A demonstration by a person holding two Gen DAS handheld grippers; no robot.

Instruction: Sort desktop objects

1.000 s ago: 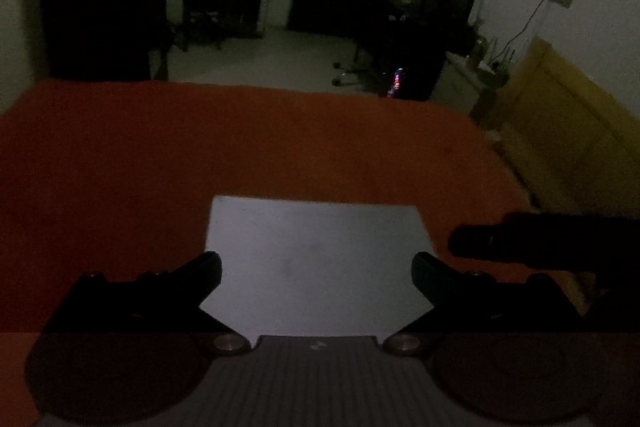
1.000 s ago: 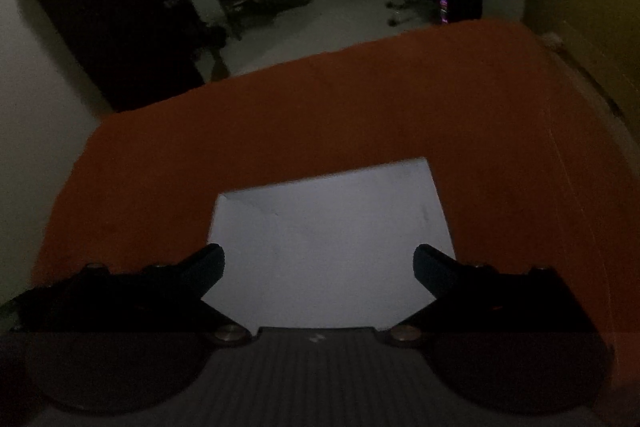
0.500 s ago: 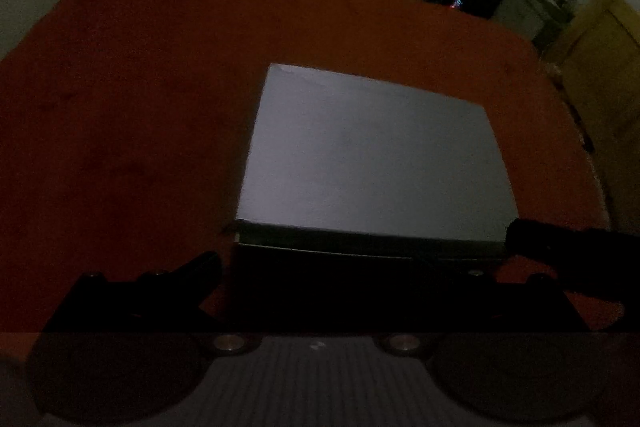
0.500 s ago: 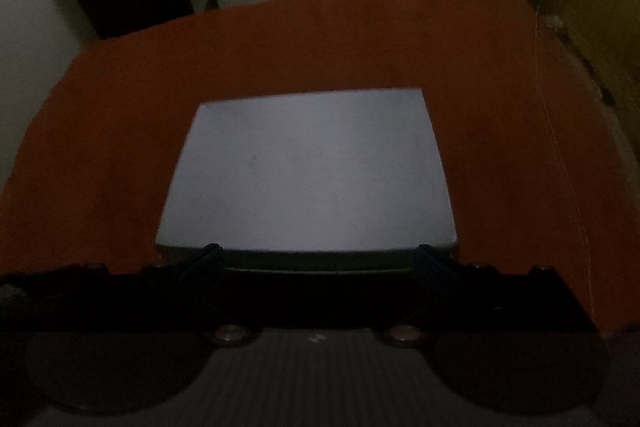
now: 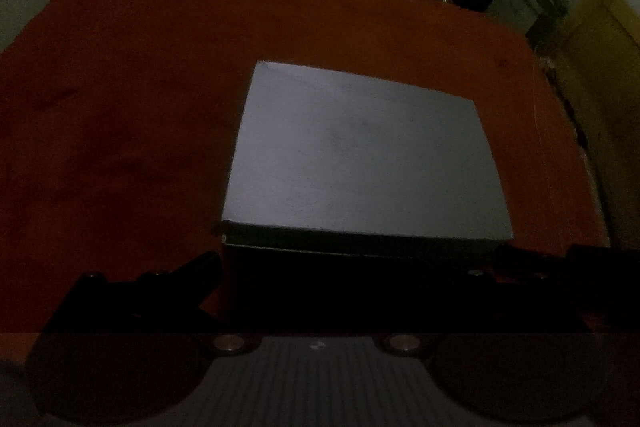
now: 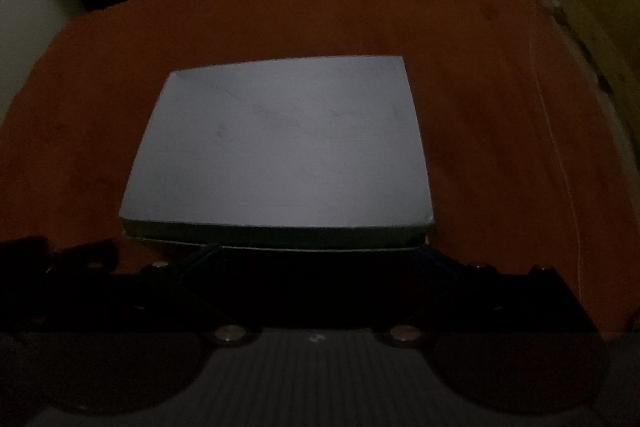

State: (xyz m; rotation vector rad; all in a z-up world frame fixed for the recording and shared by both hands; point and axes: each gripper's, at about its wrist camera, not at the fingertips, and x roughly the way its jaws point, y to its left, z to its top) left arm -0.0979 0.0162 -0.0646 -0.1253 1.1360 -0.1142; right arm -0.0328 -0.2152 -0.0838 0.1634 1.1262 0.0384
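Note:
A flat grey-white box [image 5: 360, 155] with a lid lies on the orange-red tablecloth [image 5: 120, 107], right of centre in the left wrist view. My left gripper [image 5: 316, 263] is open in front of the box's dark near wall. Its left fingertip [image 5: 208, 263] shows; the right one is lost in shadow. In the right wrist view the box [image 6: 280, 143] fills the centre. My right gripper [image 6: 318, 251] is open, its fingers level with the two near corners of the box. Whether either gripper touches the box is too dark to tell.
The other gripper's black body shows at the right edge [image 5: 568, 259] of the left wrist view and at the left edge [image 6: 60, 255] of the right wrist view. The cloth-covered table [image 6: 500, 87] ends in a dark room, with yellow wooden furniture [image 5: 600, 39] to the right.
Since one second ago both views have tilted down, so the whole box lid and its near edge now show. Over the last half second there is hardly any shift. Both grippers stay open.

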